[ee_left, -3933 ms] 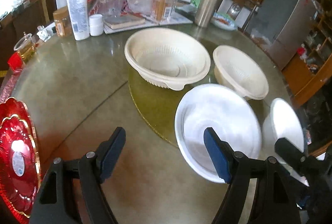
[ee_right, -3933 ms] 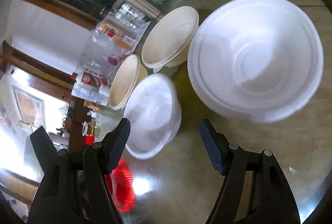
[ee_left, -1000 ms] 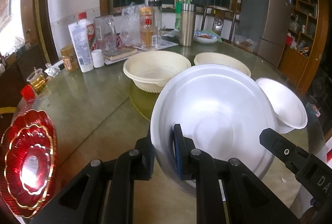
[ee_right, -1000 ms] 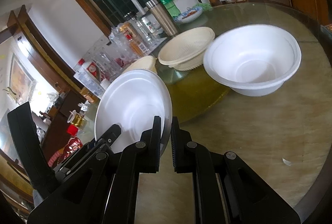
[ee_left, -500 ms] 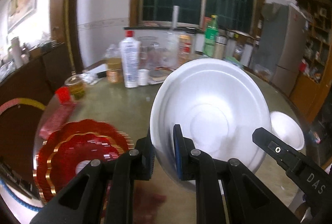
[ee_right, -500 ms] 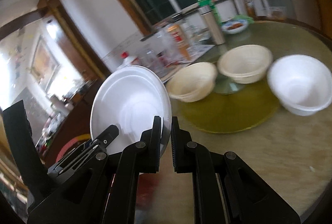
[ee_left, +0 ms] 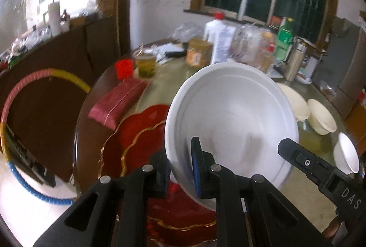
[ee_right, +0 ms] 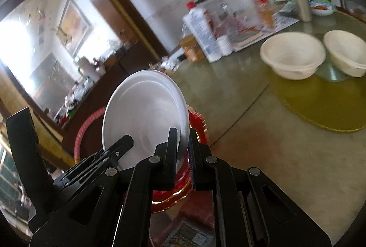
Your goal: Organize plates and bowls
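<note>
The white plate (ee_left: 231, 123) is being carried off the tabletop (ee_right: 286, 155), tilted steeply on edge, above the red scalloped plate (ee_left: 137, 132) that is lying near the tabletop's rim. Both grippers are clamping it: the left gripper (ee_left: 180, 169) is pinching the lower rim between closed jaws, and the right gripper (ee_right: 183, 146) is doing the same at the rim on the opposite side. The plate is not resting on anything; whether it is touching the red plate cannot be confirmed, though a gap appears to be showing.

Judged progress: early to middle. One plate is in transit, apparently heading for stacking on the red plate; that placement is not yet done. Two cream bowls (ee_right: 292, 55) (ee_right: 345, 52) are sitting separately, just beside each other, by the yellow-green mat (ee_right: 320, 105), unstacked. A small white bowl (ee_left: 347, 155) is standing apart at the right edge of the left wrist view, also unsorted. Remaining work, as assessed: setting the plate down, then nesting the bowls.

Surroundings: a maroon box (ee_left: 119, 103) is lying just beyond the red plate, and bottles and jars (ee_right: 228, 25) are crowding the far side of the tabletop, well apart from the carried plate.
</note>
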Motion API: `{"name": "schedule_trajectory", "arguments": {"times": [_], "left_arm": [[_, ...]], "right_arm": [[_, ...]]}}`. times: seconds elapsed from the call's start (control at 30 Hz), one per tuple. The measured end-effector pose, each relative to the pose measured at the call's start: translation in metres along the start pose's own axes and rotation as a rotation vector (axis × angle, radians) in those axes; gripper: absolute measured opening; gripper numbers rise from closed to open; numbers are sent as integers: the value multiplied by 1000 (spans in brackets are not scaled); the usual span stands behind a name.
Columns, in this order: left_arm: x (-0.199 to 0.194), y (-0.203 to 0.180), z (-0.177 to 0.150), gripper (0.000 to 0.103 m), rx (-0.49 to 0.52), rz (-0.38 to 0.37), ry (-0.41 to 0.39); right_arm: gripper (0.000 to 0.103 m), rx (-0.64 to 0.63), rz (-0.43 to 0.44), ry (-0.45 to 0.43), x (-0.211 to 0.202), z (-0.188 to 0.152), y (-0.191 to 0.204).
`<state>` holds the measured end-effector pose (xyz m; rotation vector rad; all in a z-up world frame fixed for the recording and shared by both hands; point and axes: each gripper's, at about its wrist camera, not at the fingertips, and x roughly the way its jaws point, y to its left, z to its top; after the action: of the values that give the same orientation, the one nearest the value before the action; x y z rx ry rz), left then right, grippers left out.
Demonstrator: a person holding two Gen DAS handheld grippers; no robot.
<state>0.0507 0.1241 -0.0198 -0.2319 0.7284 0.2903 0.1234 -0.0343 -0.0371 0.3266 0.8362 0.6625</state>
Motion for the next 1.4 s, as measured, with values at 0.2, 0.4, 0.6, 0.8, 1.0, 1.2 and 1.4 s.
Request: {"name": "schedule_trajectory", "arguments": {"times": [0.2, 0.4, 0.6, 0.8, 1.0, 1.2, 1.4], "left_arm": [[11, 15, -9, 15, -33, 5, 69], [18, 22, -13, 15, -44, 2, 110], [26, 28, -17, 15, -55, 0, 156], [26, 29, -18, 16, -59, 19, 163], [28, 32, -19, 17, -71, 31, 179], [25, 34, -17, 48, -97, 22, 169], [11, 38, -12, 70, -125, 56, 104]], "right_arm": [[8, -8, -12, 69, 24, -6, 7], [9, -11, -30, 114, 35, -9, 8], [9, -5, -38, 151, 41, -14, 7], [11, -11, -35, 170, 44, -16, 8], [12, -10, -28, 190, 47, -16, 9], [39, -20, -13, 172, 44, -16, 14], [44, -2, 9, 134, 30, -12, 10]]}}
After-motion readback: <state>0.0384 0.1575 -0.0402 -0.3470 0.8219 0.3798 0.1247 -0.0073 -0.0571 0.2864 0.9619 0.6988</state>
